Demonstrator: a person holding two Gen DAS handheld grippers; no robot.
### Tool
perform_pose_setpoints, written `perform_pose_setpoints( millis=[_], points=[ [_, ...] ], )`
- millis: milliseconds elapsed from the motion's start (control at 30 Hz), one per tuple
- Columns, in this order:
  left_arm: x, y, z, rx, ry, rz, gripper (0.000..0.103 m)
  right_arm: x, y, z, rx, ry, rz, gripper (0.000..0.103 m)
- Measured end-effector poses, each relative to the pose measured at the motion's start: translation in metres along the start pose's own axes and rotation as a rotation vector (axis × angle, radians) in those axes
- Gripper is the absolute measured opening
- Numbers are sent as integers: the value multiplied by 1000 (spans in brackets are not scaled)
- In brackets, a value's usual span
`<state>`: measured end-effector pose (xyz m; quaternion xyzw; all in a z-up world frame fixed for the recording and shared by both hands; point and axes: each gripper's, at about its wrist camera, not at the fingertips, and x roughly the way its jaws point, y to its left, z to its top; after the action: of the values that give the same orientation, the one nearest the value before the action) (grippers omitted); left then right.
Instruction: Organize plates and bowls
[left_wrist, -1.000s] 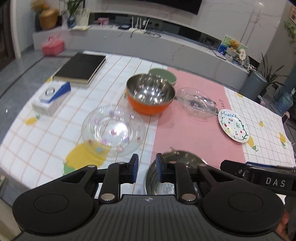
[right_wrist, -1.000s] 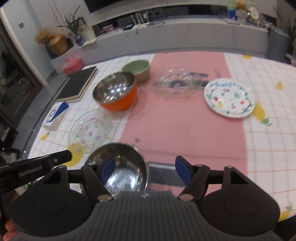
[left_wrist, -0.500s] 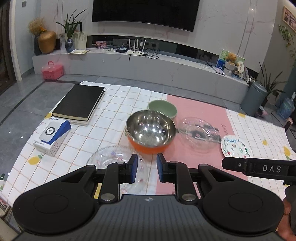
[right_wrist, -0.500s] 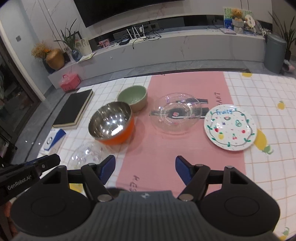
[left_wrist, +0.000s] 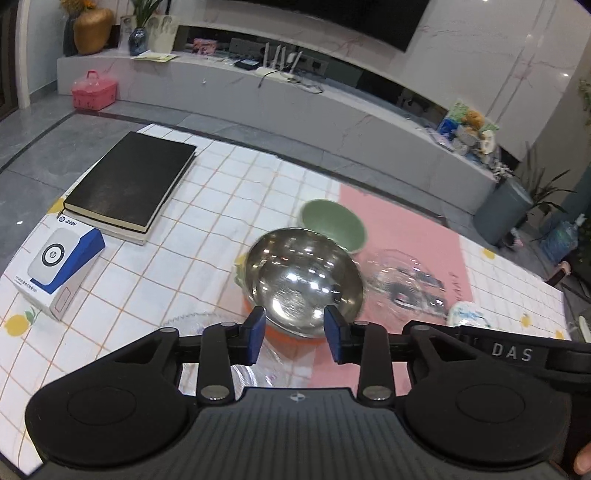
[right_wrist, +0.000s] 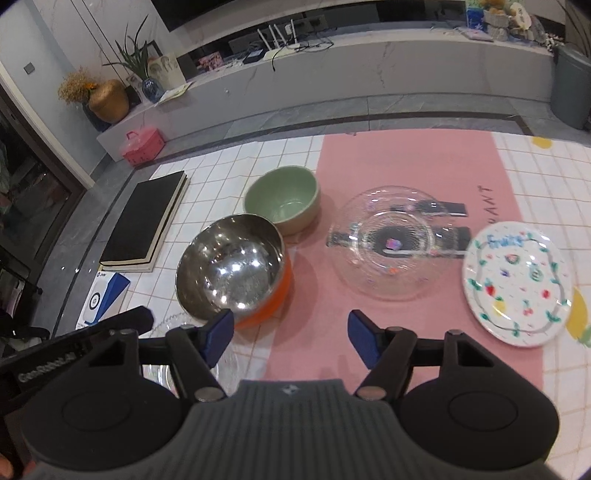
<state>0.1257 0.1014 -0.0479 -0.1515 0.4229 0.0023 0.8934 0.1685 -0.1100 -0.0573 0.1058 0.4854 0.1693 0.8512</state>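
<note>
An orange bowl with a steel inside (left_wrist: 303, 284) (right_wrist: 229, 273) stands mid-table, a green bowl (left_wrist: 332, 225) (right_wrist: 284, 203) just behind it. A clear glass plate (right_wrist: 391, 243) (left_wrist: 406, 288) lies on the pink runner, a white fruit-print plate (right_wrist: 517, 284) to its right. Another clear glass plate (left_wrist: 192, 321) lies near the front, partly hidden under my grippers. My left gripper (left_wrist: 295, 334) is open and empty, just in front of the orange bowl. My right gripper (right_wrist: 291, 338) is open wide and empty, above the runner's front part.
A black book (left_wrist: 129, 181) and a white-and-blue box (left_wrist: 55, 266) lie at the table's left. The table has a checked cloth with a pink runner (right_wrist: 406, 162). A low grey TV bench and a grey bin (left_wrist: 502, 214) stand beyond the far edge.
My left gripper has opened from nearly shut and moved toward the orange bowl. A steel bowl seen near both grippers a second ago is out of view. The right gripper has moved forward.
</note>
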Motion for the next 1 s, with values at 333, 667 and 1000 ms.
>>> perform_pose_setpoints(
  millis=[333,667,1000],
  points=[
    [44,15,15,-66,64,28,42,55,3,19,36,80,-20,52],
    [78,21,16,-90,124,63,30,86,8,26,52,131,-21,35],
    [79,26,13,-89,125,79,14,93,9,22,67,135,-8,19]
  ],
)
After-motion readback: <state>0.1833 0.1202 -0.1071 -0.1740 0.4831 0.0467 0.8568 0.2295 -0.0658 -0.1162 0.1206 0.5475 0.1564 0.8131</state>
